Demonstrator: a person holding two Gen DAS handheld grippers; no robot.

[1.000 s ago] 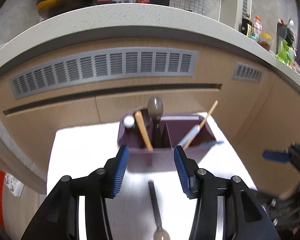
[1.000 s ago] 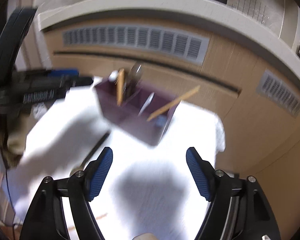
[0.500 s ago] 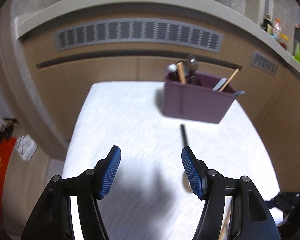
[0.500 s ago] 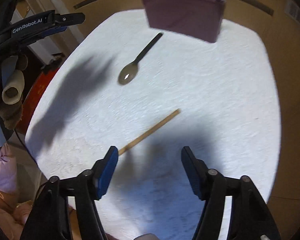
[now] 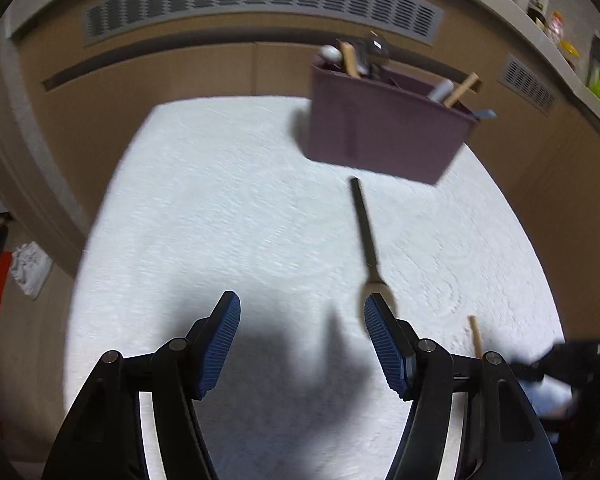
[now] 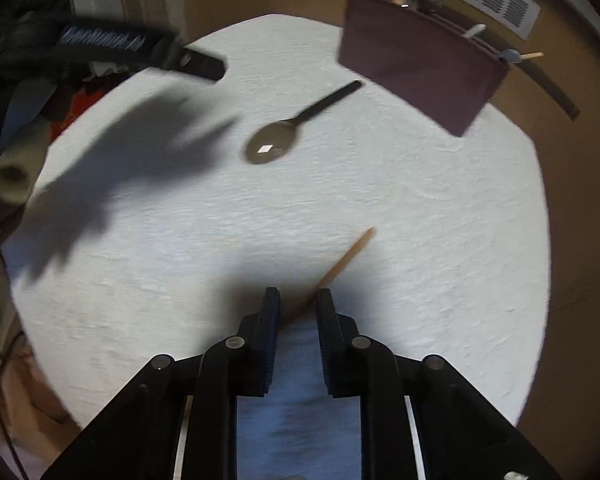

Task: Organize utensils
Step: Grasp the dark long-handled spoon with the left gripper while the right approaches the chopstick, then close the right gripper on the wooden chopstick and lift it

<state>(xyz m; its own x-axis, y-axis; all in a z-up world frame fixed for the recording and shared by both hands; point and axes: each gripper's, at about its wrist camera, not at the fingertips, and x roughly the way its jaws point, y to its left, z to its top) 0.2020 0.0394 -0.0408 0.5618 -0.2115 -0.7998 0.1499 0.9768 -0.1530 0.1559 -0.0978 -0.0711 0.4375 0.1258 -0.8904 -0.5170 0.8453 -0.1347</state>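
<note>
The white textured cloth covers the table, and most of it lies bare, with wide room at nine o'clock and its edge curving away all round against the brown cabinet fronts.

Nearest in the right wrist view, the right gripper points down at the cloth with its jaws closing, only a narrow gap left. The near end of the wooden stick lies in that gap, the rest running out toward one o'clock; whether the pads already press it I cannot tell.

The left gripper hangs over bare cloth, jaws well apart with nothing between them. Its right finger overlaps the bowl of the dark spoon in that view.

Further out, the spoon lies flat, handle toward the bin.

Farthest, at one o'clock, the purple utensil bin stands near the cloth's far edge. Several utensils stand in it: wooden handles, a dark spoon head, a pale rounded end.
</note>
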